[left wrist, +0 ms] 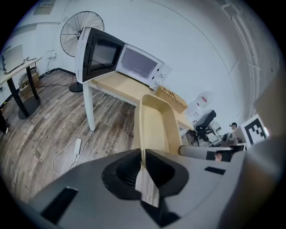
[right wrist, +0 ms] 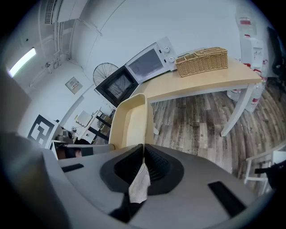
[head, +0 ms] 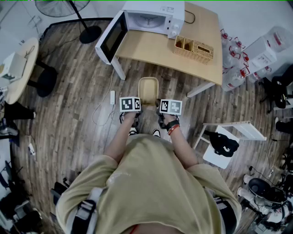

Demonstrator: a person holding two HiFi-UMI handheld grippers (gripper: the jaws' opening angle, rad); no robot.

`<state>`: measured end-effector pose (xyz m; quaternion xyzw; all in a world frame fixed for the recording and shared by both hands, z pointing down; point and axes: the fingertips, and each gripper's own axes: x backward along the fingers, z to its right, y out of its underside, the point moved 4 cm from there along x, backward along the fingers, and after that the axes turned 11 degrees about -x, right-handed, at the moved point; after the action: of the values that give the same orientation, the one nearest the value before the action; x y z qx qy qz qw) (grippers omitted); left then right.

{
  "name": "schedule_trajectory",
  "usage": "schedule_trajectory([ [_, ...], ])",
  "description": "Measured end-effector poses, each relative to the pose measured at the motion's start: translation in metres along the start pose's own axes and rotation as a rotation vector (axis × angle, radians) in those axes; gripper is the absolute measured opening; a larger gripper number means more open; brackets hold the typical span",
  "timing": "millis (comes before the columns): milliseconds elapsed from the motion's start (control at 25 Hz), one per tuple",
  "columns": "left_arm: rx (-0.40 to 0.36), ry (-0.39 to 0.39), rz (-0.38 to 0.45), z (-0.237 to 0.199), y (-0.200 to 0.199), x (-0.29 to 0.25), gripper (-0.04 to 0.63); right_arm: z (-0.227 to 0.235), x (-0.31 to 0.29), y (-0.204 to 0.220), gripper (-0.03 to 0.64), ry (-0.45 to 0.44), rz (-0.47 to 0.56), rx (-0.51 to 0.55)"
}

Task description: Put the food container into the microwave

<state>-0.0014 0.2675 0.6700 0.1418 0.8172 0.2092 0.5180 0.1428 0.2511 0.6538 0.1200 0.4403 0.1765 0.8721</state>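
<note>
A cream rectangular food container [head: 148,90] hangs in the air over the wooden floor, held between both grippers in front of the person. The left gripper [head: 133,109] is shut on its left rim [left wrist: 142,134]. On the opposite rim [right wrist: 144,117] the right gripper [head: 165,110] is shut. The container [left wrist: 155,123] looks empty inside. A white microwave [head: 151,19] stands on the far corner of a light wooden table [head: 160,48], its door [head: 111,39] swung wide open toward the left. The microwave [left wrist: 134,65] is well ahead of the container, some distance away.
A wicker basket [head: 194,48] sits on the table right of the microwave. A standing fan [head: 84,13] is behind the open door. A white cable with a power strip [head: 112,97] lies on the floor. A white rack [head: 231,135] and water bottles [head: 231,64] stand right.
</note>
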Motion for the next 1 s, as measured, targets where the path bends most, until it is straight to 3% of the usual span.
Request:
schedule_trajectory([
  [640, 0.027, -0.005, 0.026, 0.056, 0.018, -0.020, 0.043, 0.053, 0.034, 0.004, 0.035, -0.012, -0.016, -0.011],
  [1000, 0.113, -0.020, 0.037, 0.052, 0.037, -0.023, 0.043, 0.061, 0.023, 0.014, 0.037, -0.061, -0.059, -0.001],
])
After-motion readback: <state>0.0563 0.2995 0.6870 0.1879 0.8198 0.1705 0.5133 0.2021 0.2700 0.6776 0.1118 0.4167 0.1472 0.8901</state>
